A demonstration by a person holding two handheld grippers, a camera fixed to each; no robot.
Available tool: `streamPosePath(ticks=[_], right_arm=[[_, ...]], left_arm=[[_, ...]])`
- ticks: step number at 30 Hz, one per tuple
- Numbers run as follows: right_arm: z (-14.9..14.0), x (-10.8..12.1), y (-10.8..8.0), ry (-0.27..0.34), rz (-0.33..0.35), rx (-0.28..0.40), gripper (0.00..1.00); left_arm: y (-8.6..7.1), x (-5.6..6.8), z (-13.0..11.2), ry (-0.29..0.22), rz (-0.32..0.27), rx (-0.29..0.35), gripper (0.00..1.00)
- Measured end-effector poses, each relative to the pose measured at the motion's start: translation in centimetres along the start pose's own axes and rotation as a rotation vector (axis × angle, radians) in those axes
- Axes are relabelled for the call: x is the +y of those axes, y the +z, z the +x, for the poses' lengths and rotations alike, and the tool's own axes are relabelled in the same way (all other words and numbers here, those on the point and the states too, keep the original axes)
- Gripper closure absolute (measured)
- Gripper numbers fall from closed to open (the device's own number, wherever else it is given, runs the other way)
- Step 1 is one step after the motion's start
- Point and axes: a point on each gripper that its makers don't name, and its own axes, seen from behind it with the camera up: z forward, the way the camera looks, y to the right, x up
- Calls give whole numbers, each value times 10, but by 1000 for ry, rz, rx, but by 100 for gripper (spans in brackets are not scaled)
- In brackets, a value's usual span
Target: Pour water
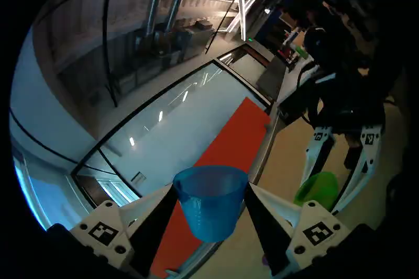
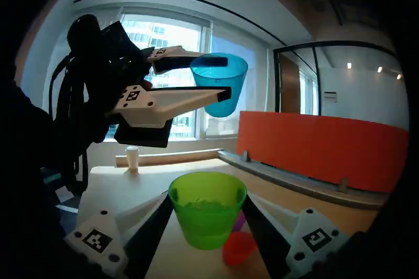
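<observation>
**Left gripper view.** My left tongs (image 1: 211,192) are pinching the blue cup (image 1: 210,219), one finger on each side wall, with the rim away from me. The whole scene sits tilted. Past my right finger, farther off, my right tongs (image 1: 320,198) hold the green cup (image 1: 317,183) between their white fingers. An orange partition (image 1: 233,143) runs behind the blue cup.

**Right gripper view.** My right tongs are pinching the green cup from both sides. It is upright, over the desk (image 2: 120,190). Something greenish lies low inside it; I cannot tell if it is water. The blue cup hangs above the green one in my left tongs, apart from it and slightly tilted. A small orange cup (image 2: 238,247) stands just beyond the green cup's base, by my right finger. A white paper cup (image 2: 132,157) stands far back to the left, below the window (image 2: 167,43).
</observation>
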Motion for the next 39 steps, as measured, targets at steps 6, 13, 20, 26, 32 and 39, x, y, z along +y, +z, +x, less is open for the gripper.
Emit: streamPosePath(ticks=[6,13,20,26,32,39], right_arm=[[2,2,-1,1,-4,3,10],[5,2,-2,-2,-11,7,10],[9,1,-4,-3,-14,13,10],[12,-1,-5,-6,-14,13,10],[15,-1,-5,-7,-12,15,10],[14,-1,-6,-5,-13,12,10]], left_arm=[[-1,-5,-4,-195,-13,8,14],[0,-16,-14,-422,-11,1,14],[1,-28,-24,-660,-13,1,14],[0,-34,-33,-750,-11,2,14],[-2,-34,-37,-765,-10,-3,14],[-4,-37,-44,-775,-3,-14,14]])
